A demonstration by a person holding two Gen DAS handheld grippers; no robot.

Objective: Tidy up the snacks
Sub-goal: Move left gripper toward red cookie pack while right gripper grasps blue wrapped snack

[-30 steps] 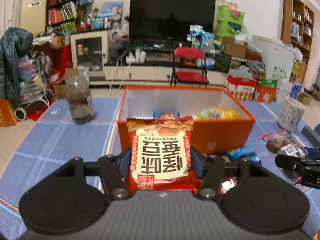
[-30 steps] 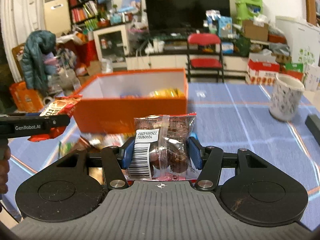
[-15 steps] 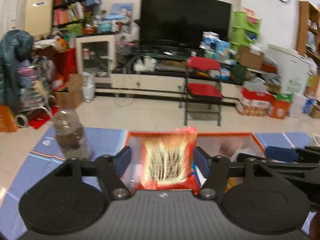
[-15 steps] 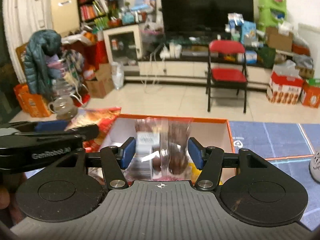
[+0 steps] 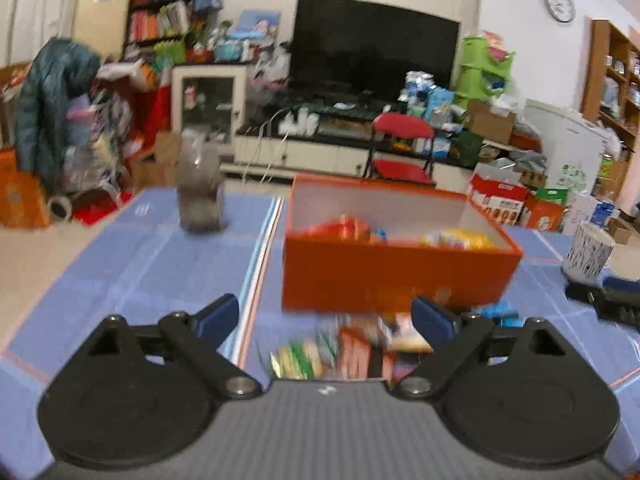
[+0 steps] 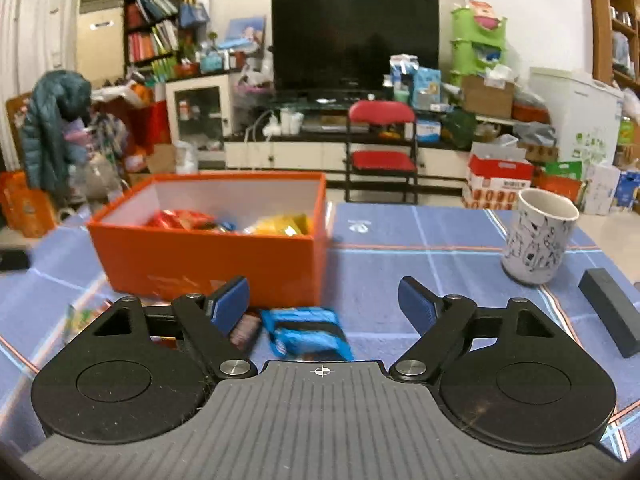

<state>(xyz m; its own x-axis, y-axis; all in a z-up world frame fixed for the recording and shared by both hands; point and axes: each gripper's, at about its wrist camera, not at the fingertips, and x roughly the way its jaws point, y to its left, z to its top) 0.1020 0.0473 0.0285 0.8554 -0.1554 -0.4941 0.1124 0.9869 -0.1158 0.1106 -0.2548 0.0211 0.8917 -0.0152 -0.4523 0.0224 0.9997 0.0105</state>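
Note:
An orange box stands on the blue tablecloth and holds several snack packs, among them a red pack and a yellow pack. It also shows in the right wrist view. My left gripper is open and empty, in front of the box, above blurred loose snack packs. My right gripper is open and empty, in front of the box's right corner, above a blue snack pack.
A dark bottle stands to the left of the box. A white patterned cup and a black bar lie to the right. The right gripper's tip shows at the right edge of the left wrist view.
Both grippers carried their packs over the box, opened and let them go into it. Both have pulled back toward me and now hang low in front of the box, empty.

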